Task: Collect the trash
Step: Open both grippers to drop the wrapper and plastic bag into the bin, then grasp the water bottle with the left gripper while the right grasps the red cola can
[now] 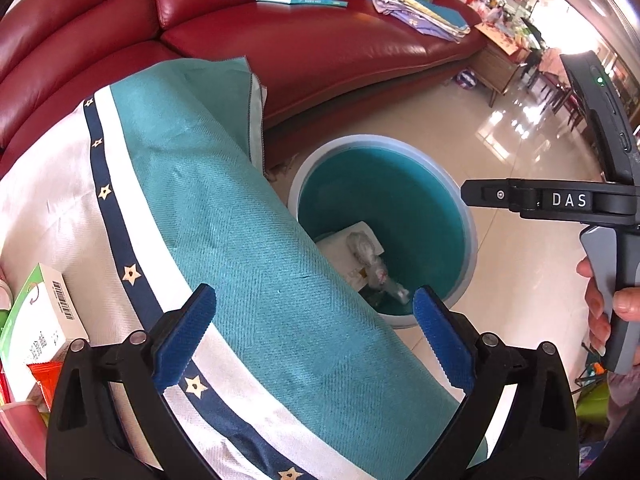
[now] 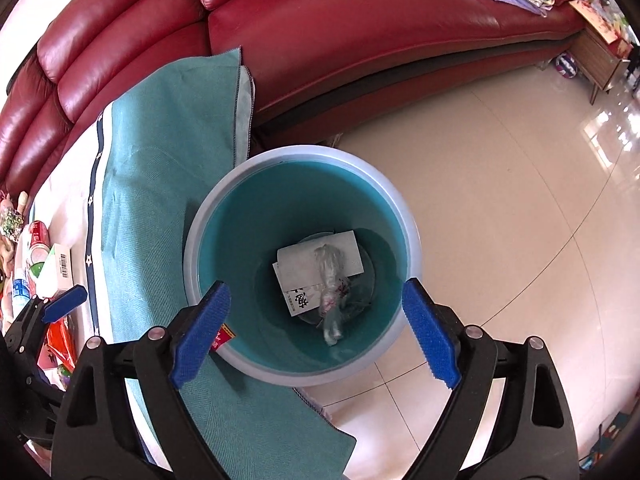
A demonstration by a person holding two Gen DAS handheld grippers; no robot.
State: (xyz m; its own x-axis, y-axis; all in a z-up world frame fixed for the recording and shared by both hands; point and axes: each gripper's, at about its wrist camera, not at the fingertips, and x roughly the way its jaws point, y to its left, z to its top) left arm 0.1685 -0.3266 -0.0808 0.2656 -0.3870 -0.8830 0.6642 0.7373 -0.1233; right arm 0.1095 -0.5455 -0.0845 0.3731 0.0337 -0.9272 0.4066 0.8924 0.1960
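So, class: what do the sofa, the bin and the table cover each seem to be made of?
Sofa: glossy red leather or a leather look-alike, with bright highlights.
Bin: smooth teal plastic, pale rim.
Table cover: woven fabric; a herringbone weave shows.

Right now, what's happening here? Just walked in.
A person is collecting trash with two handheld grippers. The right gripper hangs over the teal bin on the floor beside the table, jaws open and empty. A white card and a crumpled plastic wrapper lie at the bin's bottom. The left gripper hovers over the teal tablecloth, also open and empty. Boxes and packets sit on the table.
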